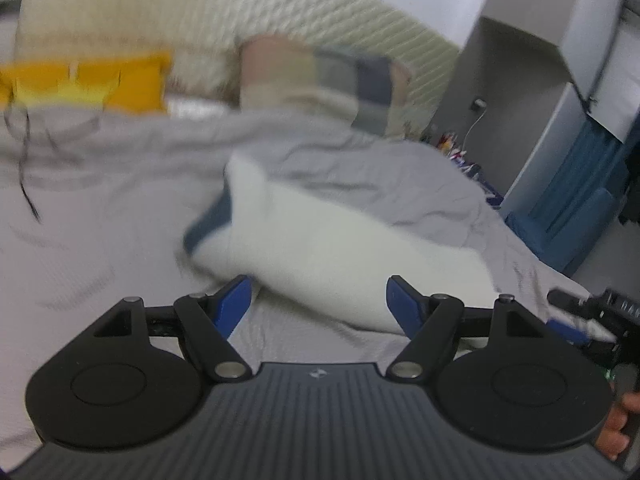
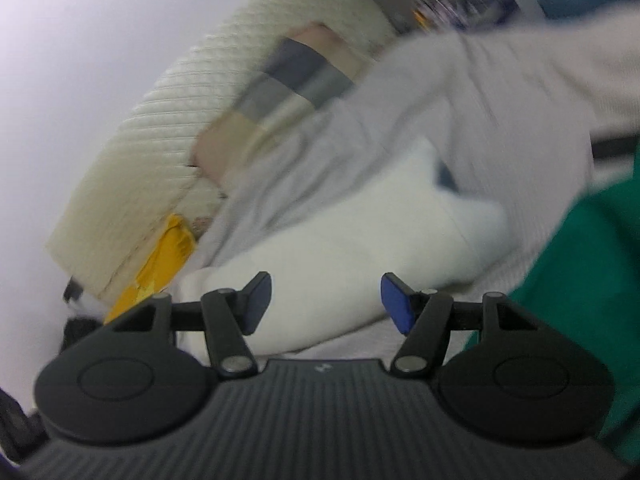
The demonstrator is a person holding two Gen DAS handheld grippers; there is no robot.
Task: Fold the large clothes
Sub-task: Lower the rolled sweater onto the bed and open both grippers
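A white garment (image 1: pixel 320 244) with a dark blue edge lies bunched on a grey bed sheet (image 1: pixel 100 216). My left gripper (image 1: pixel 318 304) is open, its blue pads on either side of the garment's near end, holding nothing. In the right wrist view the same white garment (image 2: pixel 344 256) lies across the middle, and my right gripper (image 2: pixel 324 300) is open just over its near edge, empty. Both views are motion-blurred. The right gripper also shows at the left wrist view's right edge (image 1: pixel 588 320).
A cream quilted headboard (image 1: pixel 160 12) stands at the back with a striped pillow (image 1: pixel 324 76) and a yellow item (image 1: pixel 84 80) against it. A grey cabinet (image 1: pixel 560 80) stands at right. Green cloth (image 2: pixel 592 280) fills the right wrist view's right side.
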